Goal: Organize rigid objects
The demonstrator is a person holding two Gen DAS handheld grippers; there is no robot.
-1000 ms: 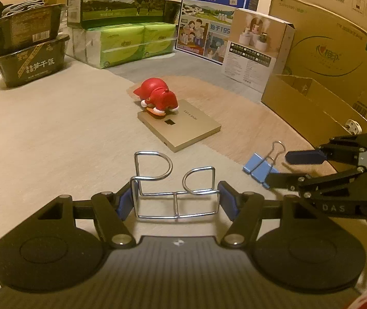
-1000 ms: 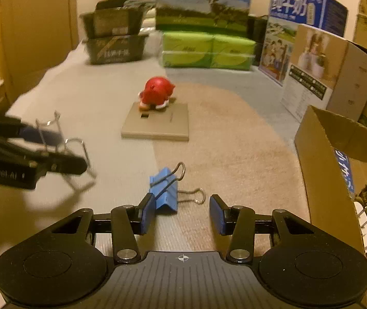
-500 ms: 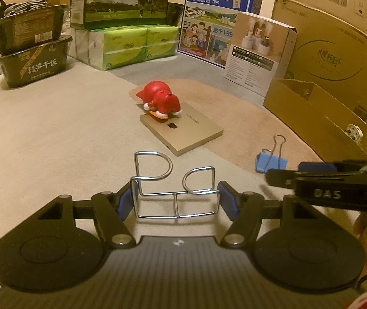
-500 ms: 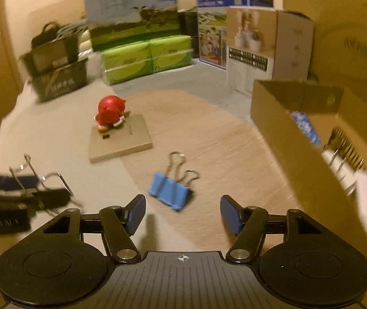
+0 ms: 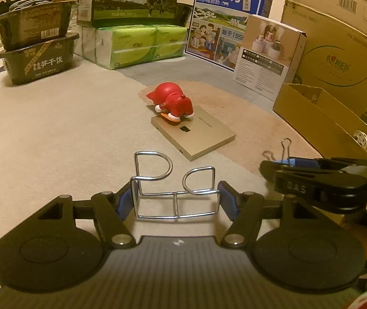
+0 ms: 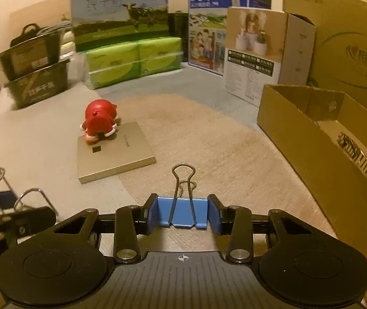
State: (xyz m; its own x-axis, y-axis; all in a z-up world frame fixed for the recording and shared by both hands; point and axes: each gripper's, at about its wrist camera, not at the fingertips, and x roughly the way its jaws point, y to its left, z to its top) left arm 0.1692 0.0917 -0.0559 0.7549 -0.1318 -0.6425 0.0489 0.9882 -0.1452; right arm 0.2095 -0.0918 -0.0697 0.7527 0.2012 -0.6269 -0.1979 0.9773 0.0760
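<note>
My left gripper point(image 5: 175, 200) is shut on a silver wire rack point(image 5: 173, 185) with two curled loops, held just above the beige mat. My right gripper point(image 6: 182, 212) is shut on a blue binder clip point(image 6: 182, 212); its wire handles point forward. In the left wrist view the right gripper point(image 5: 312, 172) sits to the right, with the clip's handles point(image 5: 285, 145) sticking out past it. In the right wrist view the left gripper point(image 6: 10, 221) and the wire rack point(image 6: 8, 193) are at the lower left. A red toy figure point(image 5: 173, 101) lies on a flat gold box point(image 5: 196, 134) in the middle.
An open cardboard box point(image 6: 320, 139) with items inside stands at the right. Milk cartons point(image 5: 224, 23), green tissue packs point(image 5: 137, 43), a white product box point(image 5: 268, 51) and stacked dark trays point(image 5: 36, 41) line the back. A tan rug point(image 6: 209, 139) lies ahead.
My right gripper has moved onto the blue binder clip and shut on it; it was open a second ago. The left gripper kept hold of the wire rack and barely moved.
</note>
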